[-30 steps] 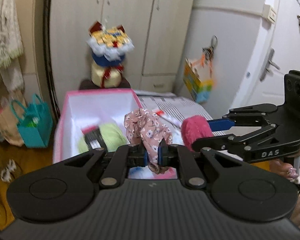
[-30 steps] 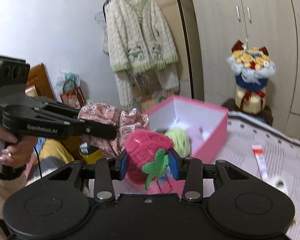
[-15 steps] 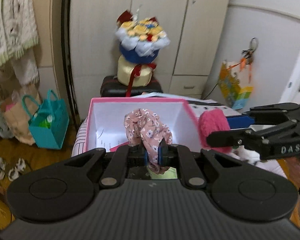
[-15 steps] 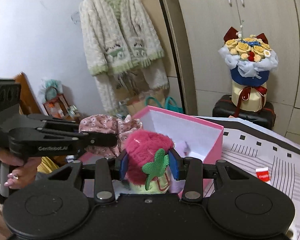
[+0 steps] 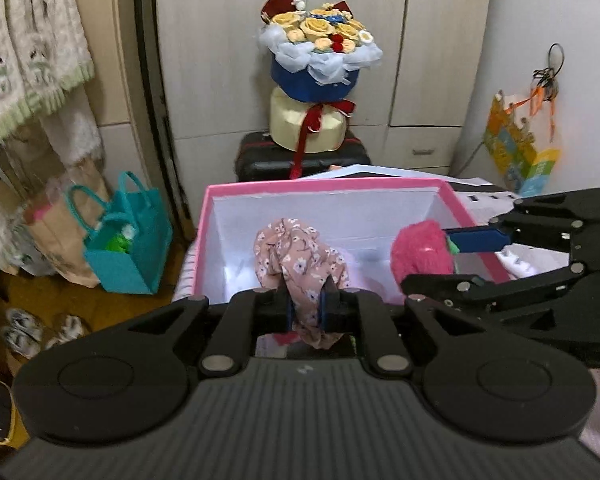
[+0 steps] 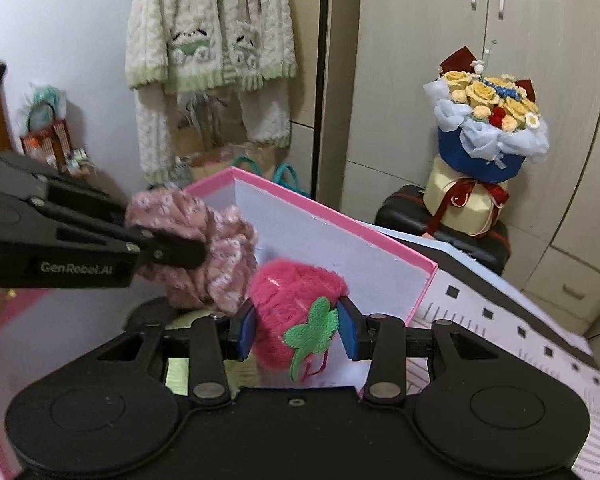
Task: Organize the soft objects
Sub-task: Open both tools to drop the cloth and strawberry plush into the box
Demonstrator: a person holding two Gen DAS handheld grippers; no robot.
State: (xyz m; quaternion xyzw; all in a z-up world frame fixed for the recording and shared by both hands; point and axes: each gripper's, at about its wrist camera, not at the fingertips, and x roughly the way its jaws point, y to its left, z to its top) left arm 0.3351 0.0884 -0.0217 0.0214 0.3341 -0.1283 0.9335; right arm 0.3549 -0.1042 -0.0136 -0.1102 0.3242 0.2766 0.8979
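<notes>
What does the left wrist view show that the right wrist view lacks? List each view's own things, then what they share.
Left wrist only: slippers on the floor, colourful hanging bag.
Right wrist only: red basket by the wall.
Both: left gripper shut on the floral scrunchie, right gripper shut on the pink plush strawberry, pink box, flower bouquet, teal bag.

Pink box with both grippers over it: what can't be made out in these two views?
- Floor of the pink box: left wrist view, hidden by the floral scrunchie and the left gripper's body.
- Greenish thing low in the box: right wrist view, glimpsed through the right gripper's frame, unidentifiable.
- Pink plush strawberry: underside hidden by the frame.
- Hands: almost entirely out of frame.
</notes>
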